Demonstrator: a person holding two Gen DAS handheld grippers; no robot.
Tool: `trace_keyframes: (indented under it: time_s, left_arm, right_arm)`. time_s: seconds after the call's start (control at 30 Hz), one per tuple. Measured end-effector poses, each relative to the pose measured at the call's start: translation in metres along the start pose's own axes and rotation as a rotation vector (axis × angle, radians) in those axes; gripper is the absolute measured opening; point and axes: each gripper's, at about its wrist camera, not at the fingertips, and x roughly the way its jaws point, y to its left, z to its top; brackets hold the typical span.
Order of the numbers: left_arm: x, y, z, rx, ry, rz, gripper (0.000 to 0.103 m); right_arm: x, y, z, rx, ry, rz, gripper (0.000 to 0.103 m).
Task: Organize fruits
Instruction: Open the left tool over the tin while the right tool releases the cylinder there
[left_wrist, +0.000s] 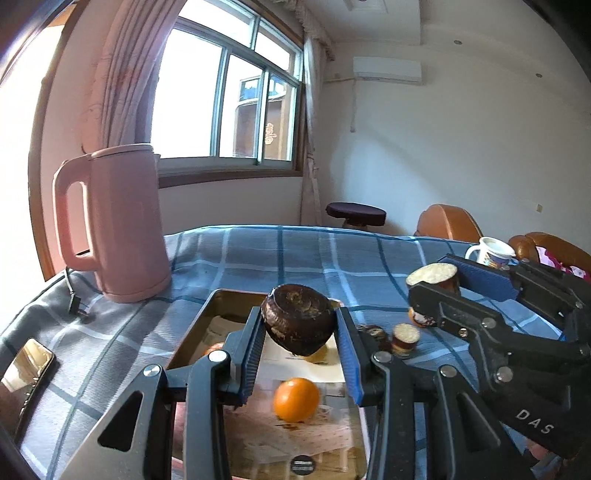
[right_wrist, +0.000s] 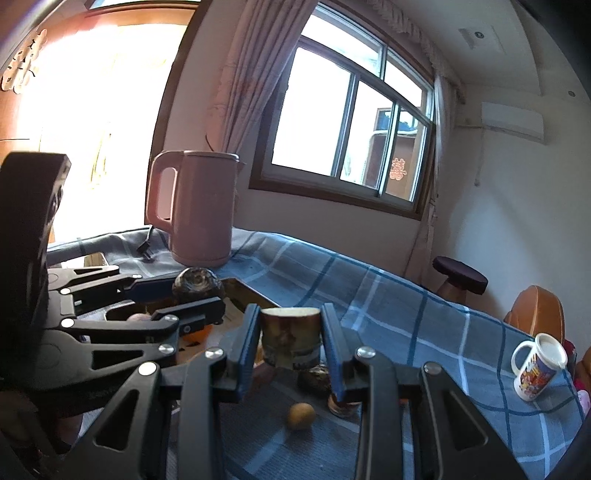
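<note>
Daylight pours through the window (left_wrist: 225, 99), blowing out the panes and the left edge of both views. The white wall (left_wrist: 461, 155) is evenly lit. Fisheye bending curves the frames; dark vignettes fill the corners. The orange (left_wrist: 296, 399) is slightly blurred.

Two hand-held grippers (left_wrist: 301, 354) (right_wrist: 290, 350), one orange (left_wrist: 296, 399), one pink kettle (left_wrist: 110, 221) — one mug (left_wrist: 491, 253), one tray (left_wrist: 221, 306).

"DAS" — on the right gripper (left_wrist: 437, 291) (white letters).
</note>
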Motion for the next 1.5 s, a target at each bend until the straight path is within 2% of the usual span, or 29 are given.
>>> trace_keyframes:
  time_s: [0.77,1.5]
  left_arm:
    - [0.013,0.048,-0.005,-0.040,0.071,0.098,0.040]
    - [0.028,0.063,-0.009,-0.056,0.153,0.111,0.041]
  right_arm:
    - [0.036,0.036,0.009,-0.021,0.042,0.088,0.035]
    - [0.083,0.051,-0.010,-0.008,0.206,0.155,0.038]
